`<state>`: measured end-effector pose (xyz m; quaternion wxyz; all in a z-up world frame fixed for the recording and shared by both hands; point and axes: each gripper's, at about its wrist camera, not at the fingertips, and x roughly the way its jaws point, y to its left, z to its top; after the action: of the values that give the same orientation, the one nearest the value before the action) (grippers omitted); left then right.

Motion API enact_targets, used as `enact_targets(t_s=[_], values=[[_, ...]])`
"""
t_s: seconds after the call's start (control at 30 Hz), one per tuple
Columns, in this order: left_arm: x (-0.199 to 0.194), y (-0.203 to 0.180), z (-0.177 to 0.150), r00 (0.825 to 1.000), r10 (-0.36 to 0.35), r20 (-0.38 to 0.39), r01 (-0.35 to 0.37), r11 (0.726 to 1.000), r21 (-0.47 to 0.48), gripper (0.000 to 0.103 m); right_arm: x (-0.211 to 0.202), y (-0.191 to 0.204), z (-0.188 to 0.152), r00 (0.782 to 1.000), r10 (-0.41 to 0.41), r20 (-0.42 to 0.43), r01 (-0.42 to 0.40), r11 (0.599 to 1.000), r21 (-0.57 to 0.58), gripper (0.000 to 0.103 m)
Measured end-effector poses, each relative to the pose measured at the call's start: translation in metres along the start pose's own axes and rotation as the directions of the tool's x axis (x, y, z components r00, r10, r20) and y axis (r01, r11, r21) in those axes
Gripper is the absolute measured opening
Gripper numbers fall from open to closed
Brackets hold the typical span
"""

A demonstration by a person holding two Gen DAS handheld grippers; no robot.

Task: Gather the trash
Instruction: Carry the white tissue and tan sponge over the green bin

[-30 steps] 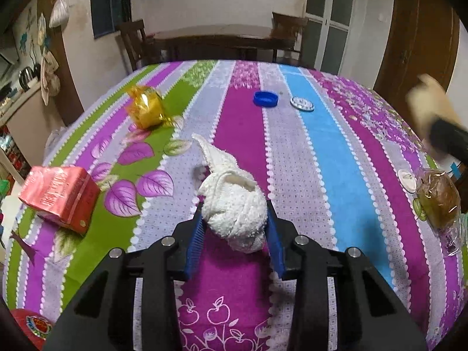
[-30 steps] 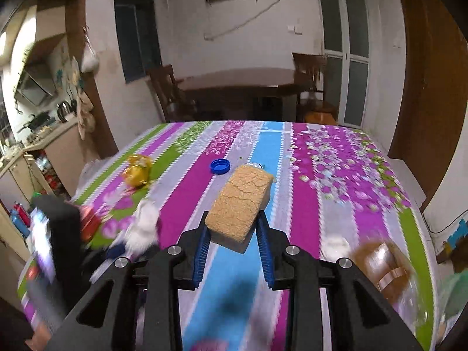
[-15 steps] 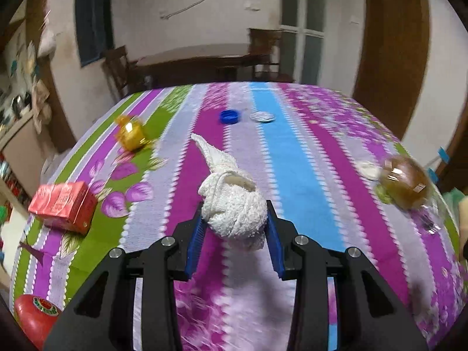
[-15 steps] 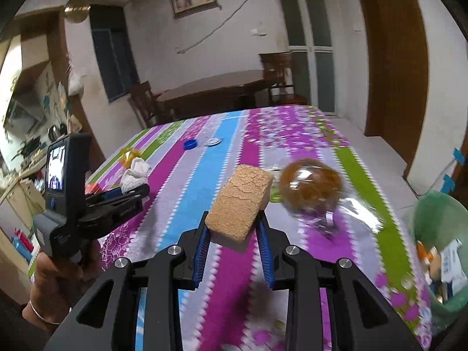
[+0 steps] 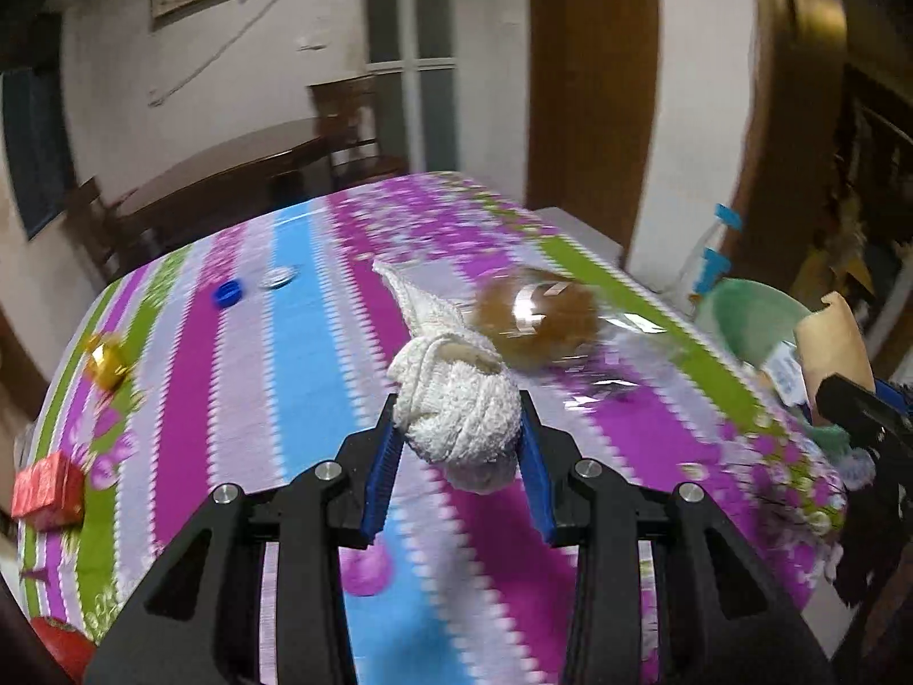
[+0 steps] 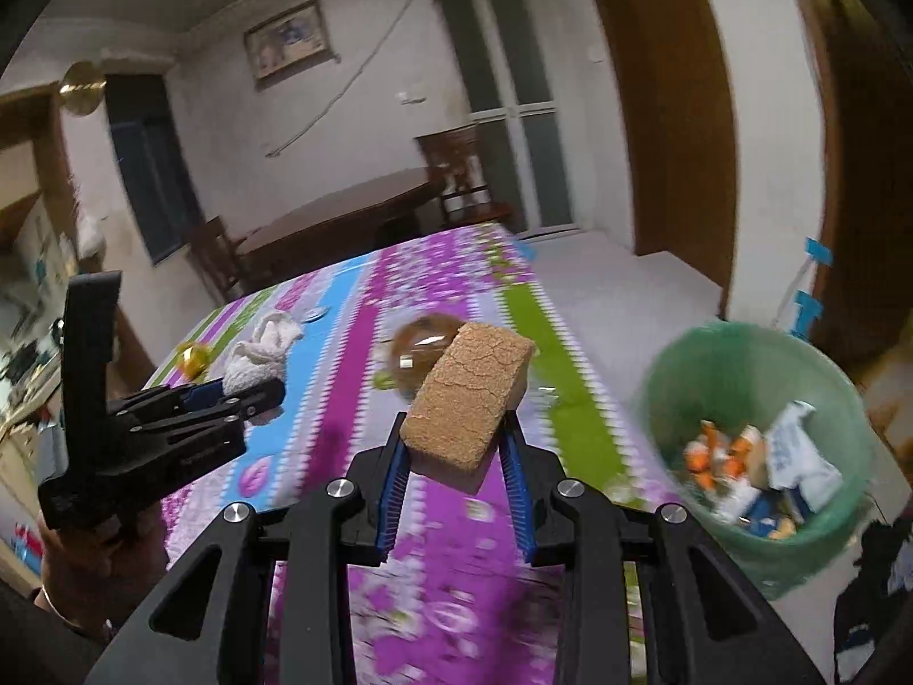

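Right gripper (image 6: 459, 445): both blue pads are clamped on a tan, crack-surfaced sponge block (image 6: 468, 397), whose long axis runs up and away from the fingers, tilted toward the right. Beyond and to the right of this block, off the right edge of the tabletop (image 6: 342, 399) and lower than it, stands the green trash bin (image 6: 685, 365), mouth up, already holding wrappers and scraps. The block lies over the table's right margin, near the bin's rim but not yet above its opening.

Left gripper (image 5: 456, 439): pads closed on a balled white cloth (image 5: 456, 411), one loose tail pointing away from the fingers. Ahead of it on the cloth-covered surface lies a brown item in clear wrap (image 5: 536, 319); the bin (image 5: 747, 314) shows past the right edge, partly hidden behind the right gripper (image 5: 844, 394).

Judgement: the right hand is the nearer to the bin, so its release likely comes first; the left load has further to travel rightward. Remaining items include a blue cap (image 5: 228, 292) near the far edge.
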<state>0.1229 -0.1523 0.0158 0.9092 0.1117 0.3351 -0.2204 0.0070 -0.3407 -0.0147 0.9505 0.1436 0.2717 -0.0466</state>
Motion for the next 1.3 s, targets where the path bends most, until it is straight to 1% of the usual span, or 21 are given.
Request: enact_targets(t_s=[0.13,0.2,0.3,0.4,0.5,0.77,0.9,1.07,1.3], values=[[0.0,-0.035,0.005,0.998,-0.058,-0.002,0.058,0.995,0.081,0.037,-0.021,-0.039,-0.006,0.998,-0.056,0.013,0.056,0.997,0.056,0.032],[0.003,-0.055,0.009,0.997,-0.079,-0.007,0.08,0.989,0.126,0.037,-0.028,-0.053,-0.008,0.996,-0.09,0.015,0.089,0.994,0.069,0.032],[0.01,-0.075,0.014,0.995,-0.102,-0.019,0.104,0.98,0.169,0.037,-0.032,-0.07,-0.011,0.992,-0.128,0.012,0.127,0.989,0.08,0.032],[0.016,-0.104,0.019,0.993,-0.117,-0.024,0.119,0.966,0.229,0.037,-0.038,-0.089,-0.013,0.989,-0.148,0.006,0.147,0.985,0.095,0.033],[0.021,-0.126,0.022,0.99,-0.135,-0.028,0.137,0.954,0.265,0.037,-0.043,-0.111,-0.015,0.984,-0.181,-0.002,0.18,0.978,0.106,0.033],[0.039,-0.194,0.033,0.989,-0.15,-0.017,0.146,0.917,0.371,0.037,-0.048,-0.16,-0.001,0.963,-0.267,-0.033,0.269,0.958,0.096,0.033],[0.054,-0.22,0.042,0.986,-0.162,-0.035,0.162,0.901,0.403,0.037,-0.047,-0.183,0.011,0.952,-0.299,-0.068,0.304,0.95,0.071,0.033],[0.074,-0.249,0.054,0.977,-0.198,-0.082,0.214,0.876,0.433,0.037,-0.032,-0.208,0.023,0.94,-0.312,-0.141,0.321,0.946,0.051,0.033],[0.096,-0.278,0.061,0.96,-0.241,-0.146,0.282,0.827,0.487,0.037,0.0,-0.245,0.042,0.922,-0.301,-0.244,0.324,0.944,0.061,0.033]])
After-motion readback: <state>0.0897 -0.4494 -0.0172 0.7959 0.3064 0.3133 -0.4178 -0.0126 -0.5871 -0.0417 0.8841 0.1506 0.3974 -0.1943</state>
